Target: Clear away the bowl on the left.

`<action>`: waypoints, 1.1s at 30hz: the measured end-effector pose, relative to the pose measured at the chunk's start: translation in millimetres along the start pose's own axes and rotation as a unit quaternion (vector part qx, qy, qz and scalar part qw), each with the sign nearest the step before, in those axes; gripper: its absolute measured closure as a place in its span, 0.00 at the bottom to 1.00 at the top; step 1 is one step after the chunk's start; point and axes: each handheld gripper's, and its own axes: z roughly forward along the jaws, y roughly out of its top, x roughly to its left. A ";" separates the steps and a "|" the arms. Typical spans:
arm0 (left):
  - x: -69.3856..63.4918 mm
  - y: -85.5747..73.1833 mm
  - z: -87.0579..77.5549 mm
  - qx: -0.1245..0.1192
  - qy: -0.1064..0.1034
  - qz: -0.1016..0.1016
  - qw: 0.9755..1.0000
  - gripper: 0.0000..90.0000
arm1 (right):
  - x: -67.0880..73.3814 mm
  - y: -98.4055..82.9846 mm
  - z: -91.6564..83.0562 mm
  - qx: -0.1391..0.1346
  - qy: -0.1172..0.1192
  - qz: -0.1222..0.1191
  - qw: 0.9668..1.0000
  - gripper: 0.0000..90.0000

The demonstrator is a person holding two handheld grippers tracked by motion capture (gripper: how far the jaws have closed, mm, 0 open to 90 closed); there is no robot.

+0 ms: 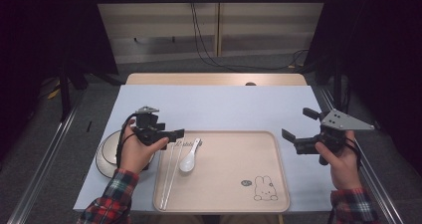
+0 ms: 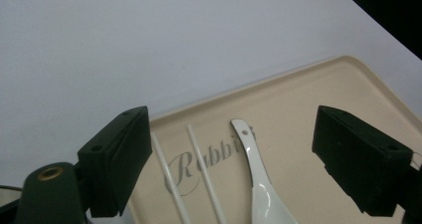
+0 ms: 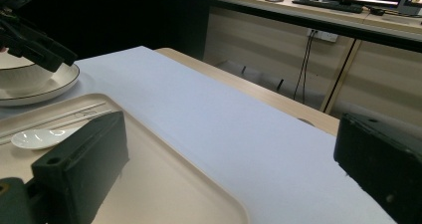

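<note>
A beige tray with a rabbit drawing lies on the pale table cover. At its left end are a white spoon and a pair of white chopsticks. My left gripper hovers just above the tray's left far corner, open, with nothing between its pads. In the left gripper view the spoon and chopsticks lie below the wide jaws. My right gripper is held right of the tray, open and empty. Its own view looks across the tray towards the spoon.
A white bowl on a plate stands left of the tray, partly behind my left hand, and appears as the bowl in the right gripper view. The table cover stretches beyond the tray. Cables hang behind the table's wooden far edge.
</note>
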 end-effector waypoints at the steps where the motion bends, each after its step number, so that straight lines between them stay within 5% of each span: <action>1: 1.8 0.2 -2.0 0.003 0.001 0.004 1.000 0.17 | 0.1 -0.1 -0.3 0.000 0.000 -0.001 1.000 0.00; 33: 38.7 -1.3 -46.6 0.010 0.046 0.002 0.999 0.15 | 1.6 0.2 -1.0 0.001 0.003 -0.004 1.000 0.00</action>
